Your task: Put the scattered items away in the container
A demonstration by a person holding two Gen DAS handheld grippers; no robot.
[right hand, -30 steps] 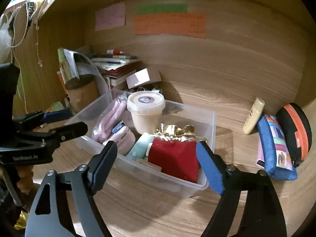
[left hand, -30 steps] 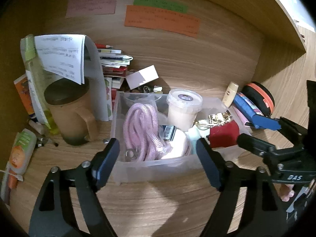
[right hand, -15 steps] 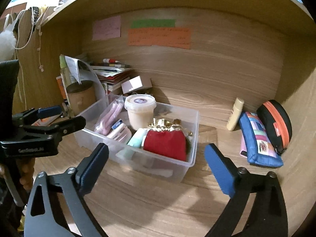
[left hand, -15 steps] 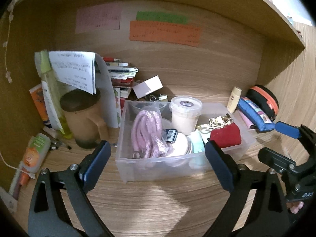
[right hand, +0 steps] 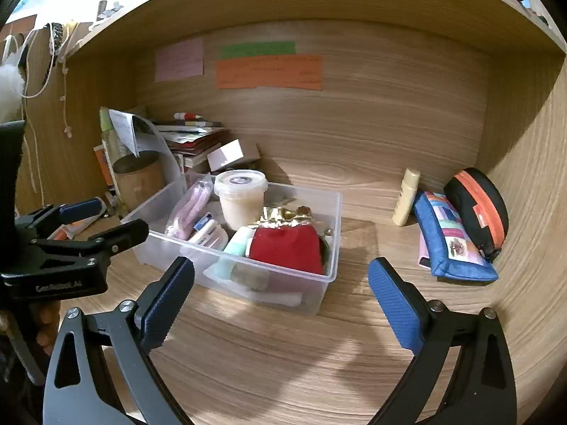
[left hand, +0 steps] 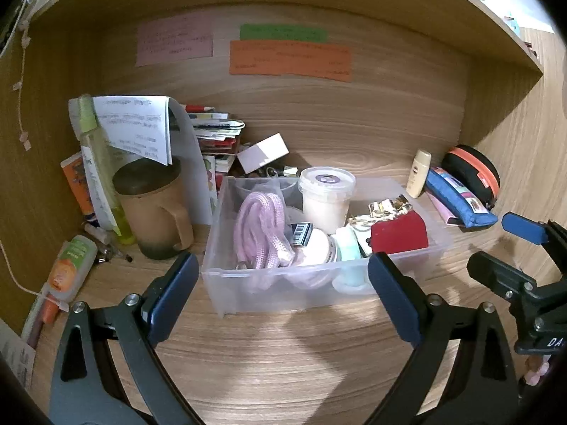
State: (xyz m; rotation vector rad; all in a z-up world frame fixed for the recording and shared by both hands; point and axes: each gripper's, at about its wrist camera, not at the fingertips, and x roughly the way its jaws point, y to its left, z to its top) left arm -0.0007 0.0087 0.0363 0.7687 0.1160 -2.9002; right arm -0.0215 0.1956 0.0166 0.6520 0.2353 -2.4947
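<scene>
A clear plastic container (left hand: 319, 288) stands on the wooden shelf, also seen in the right wrist view (right hand: 331, 233). Inside it lie a pink rope (left hand: 262, 226), a lidded white tub (left hand: 326, 194), a red pouch with gold trim (left hand: 398, 235) and a mint tube (left hand: 349, 248). My left gripper (left hand: 283, 294) is open just in front of the container's front wall, holding nothing. My right gripper (right hand: 281, 294) is open too, in front of the container's near corner and apart from it. Each gripper shows at the edge of the other's view.
Left of the container stand a brown mug (left hand: 152, 209), a folded paper sheet (left hand: 138, 127), a stack of booklets (left hand: 216, 131) and an orange tube (left hand: 71, 265). To the right lie a cream bottle (left hand: 418, 173), a blue pencil case (left hand: 457, 198) and a black-orange pouch (left hand: 475, 170). Shelf walls close in on both sides.
Both grippers have drawn back from the container and their jaws have spread wider. The container and its contents have stayed where they were.
</scene>
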